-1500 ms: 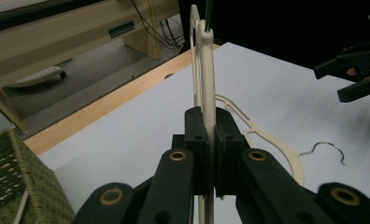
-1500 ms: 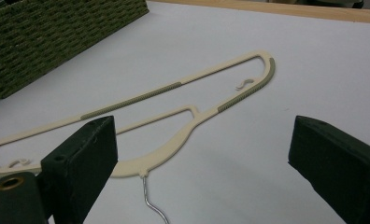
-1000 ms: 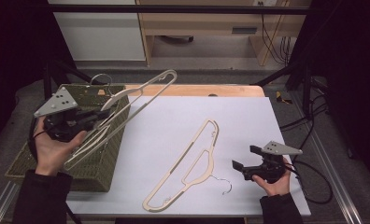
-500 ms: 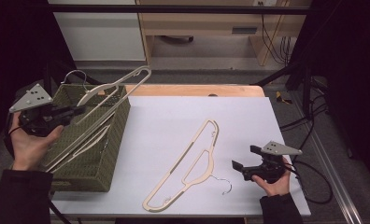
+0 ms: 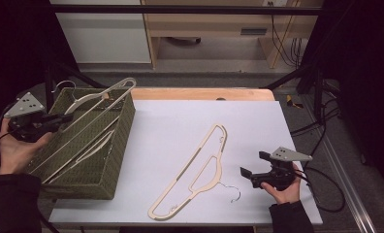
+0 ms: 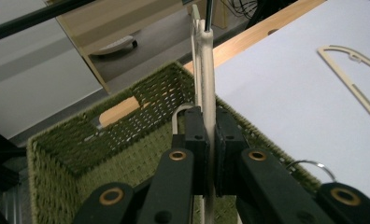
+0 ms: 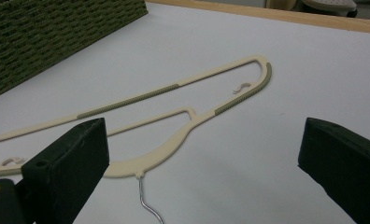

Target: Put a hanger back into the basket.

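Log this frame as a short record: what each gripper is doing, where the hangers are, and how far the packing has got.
left gripper: shut on a cream hanger, holding it slanted over the basket
right gripper: open, holding nothing, near the table's front right
basket: green woven, at the left of the table; another hanger lies inside
loose hanger: flat on the white table, metal hook toward the right gripper
progress: one hanger in the basket, one going in, one still on the table
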